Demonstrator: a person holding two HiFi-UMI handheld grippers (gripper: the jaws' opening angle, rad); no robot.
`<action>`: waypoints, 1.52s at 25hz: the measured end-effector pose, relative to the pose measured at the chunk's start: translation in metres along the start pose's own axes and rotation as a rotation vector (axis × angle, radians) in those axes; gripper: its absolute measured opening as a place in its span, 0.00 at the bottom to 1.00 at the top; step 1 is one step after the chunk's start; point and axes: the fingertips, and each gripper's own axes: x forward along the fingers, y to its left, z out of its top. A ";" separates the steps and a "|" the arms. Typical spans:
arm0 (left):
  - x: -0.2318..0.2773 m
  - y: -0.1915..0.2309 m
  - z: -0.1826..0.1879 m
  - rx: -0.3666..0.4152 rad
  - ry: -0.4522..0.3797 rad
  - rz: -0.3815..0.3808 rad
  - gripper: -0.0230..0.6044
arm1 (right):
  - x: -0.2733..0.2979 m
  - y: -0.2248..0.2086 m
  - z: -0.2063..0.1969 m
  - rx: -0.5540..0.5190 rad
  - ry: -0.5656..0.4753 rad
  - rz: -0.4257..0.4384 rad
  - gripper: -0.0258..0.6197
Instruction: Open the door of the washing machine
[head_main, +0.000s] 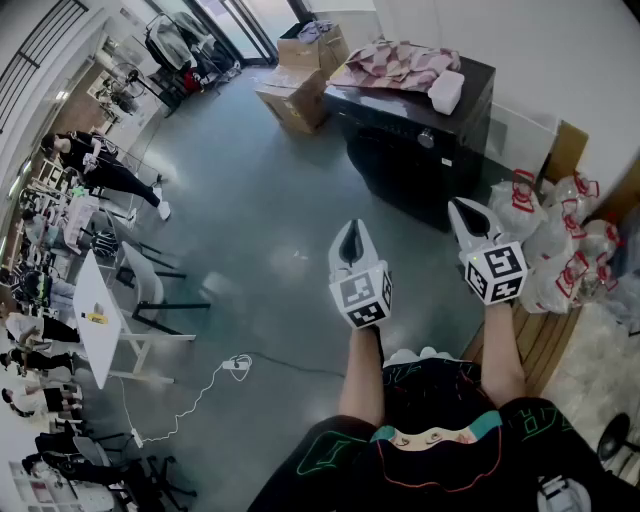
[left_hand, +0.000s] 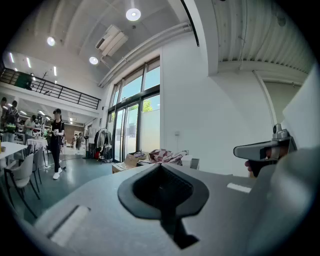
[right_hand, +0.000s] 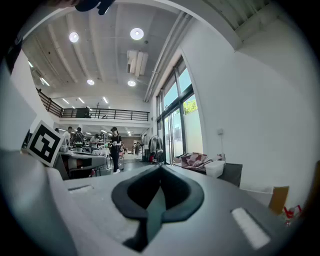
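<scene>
The black washing machine (head_main: 420, 150) stands at the back right against the white wall, its dark front door closed. A patterned cloth (head_main: 395, 62) and a white tub (head_main: 446, 90) lie on its top. My left gripper (head_main: 351, 228) and right gripper (head_main: 463, 207) are held level side by side, a stretch short of the machine, both shut and empty. In the right gripper view the machine (right_hand: 231, 173) shows beyond the shut jaws (right_hand: 161, 170), with the left gripper's marker cube (right_hand: 44, 141) at the left. In the left gripper view the cloth (left_hand: 165, 155) lies past the shut jaws (left_hand: 161, 169).
Cardboard boxes (head_main: 300, 95) sit left of the machine. White bags with red print (head_main: 560, 235) pile on a wooden pallet (head_main: 545, 340) at the right. A white table (head_main: 95, 310), chairs, a power strip (head_main: 238, 365) with its cable and several people are at the left.
</scene>
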 end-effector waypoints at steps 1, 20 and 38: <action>0.002 -0.001 0.001 -0.003 -0.003 -0.004 0.05 | 0.001 -0.001 0.002 -0.008 -0.002 0.002 0.04; 0.034 0.059 -0.014 0.021 0.061 0.066 0.05 | 0.082 -0.001 -0.014 0.100 0.038 -0.006 0.04; 0.260 0.158 -0.111 -0.174 0.251 -0.037 0.05 | 0.309 -0.004 -0.095 0.006 0.335 -0.025 0.04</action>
